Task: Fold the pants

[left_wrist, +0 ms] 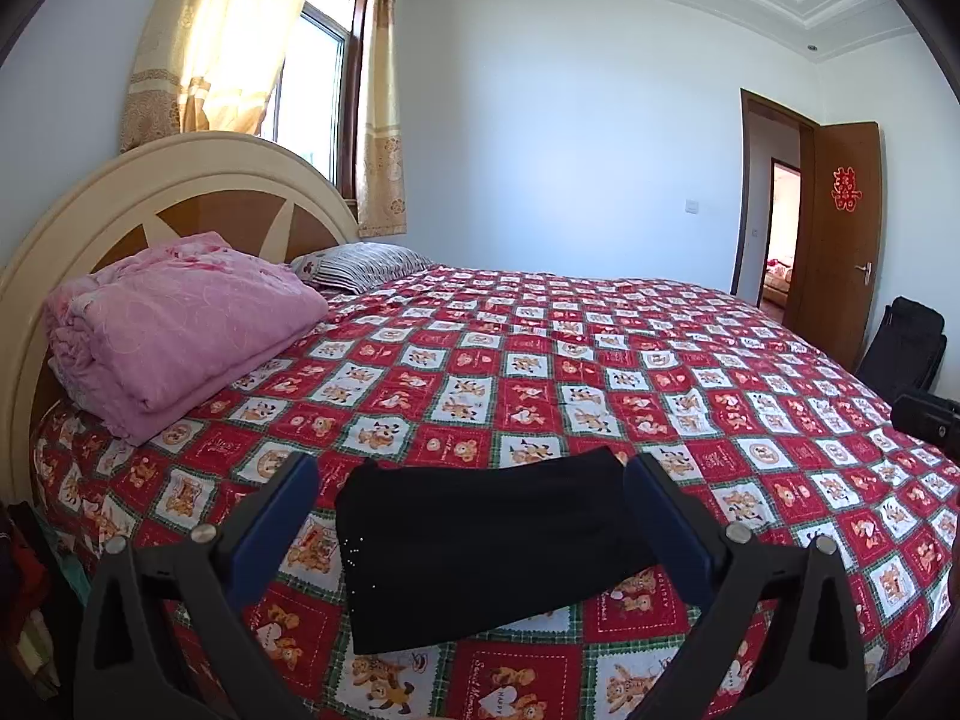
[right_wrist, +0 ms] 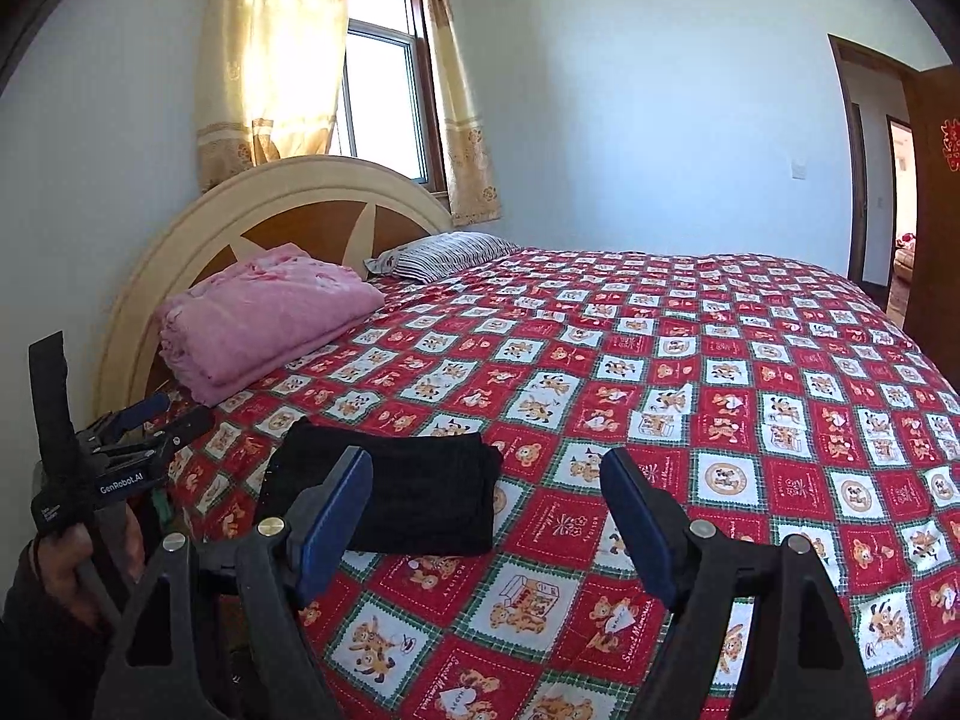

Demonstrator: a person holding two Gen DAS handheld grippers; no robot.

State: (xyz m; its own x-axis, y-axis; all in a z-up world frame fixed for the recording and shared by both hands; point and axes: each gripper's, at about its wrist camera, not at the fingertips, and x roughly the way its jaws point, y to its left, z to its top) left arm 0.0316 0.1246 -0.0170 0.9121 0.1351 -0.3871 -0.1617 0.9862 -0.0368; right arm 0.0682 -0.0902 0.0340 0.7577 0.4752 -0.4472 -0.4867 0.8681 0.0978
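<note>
— Bedroom with white walls, and a bed (left_wrist: 600, 372) under a red quilt with a bear print fills most of both views. What lies on it?

— Black pants (left_wrist: 480, 546), folded into a flat, roughly square stack, near the bed's near edge. Up by the headboard (left_wrist: 180, 192) sit a folded pink blanket (left_wrist: 174, 324) and a striped pillow (left_wrist: 366, 264).

— And the grippers?

— Left gripper (left_wrist: 471, 495) hangs over the pants with its blue pads spread wide — nothing between them, no contact. Right gripper (right_wrist: 486, 480) is also spread wide and empty, above the quilt just right of the pants.

— Anything else?

— A curtained window (right_wrist: 378, 78) behind the headboard, and an open brown door (left_wrist: 840, 240) at the right.
</note>
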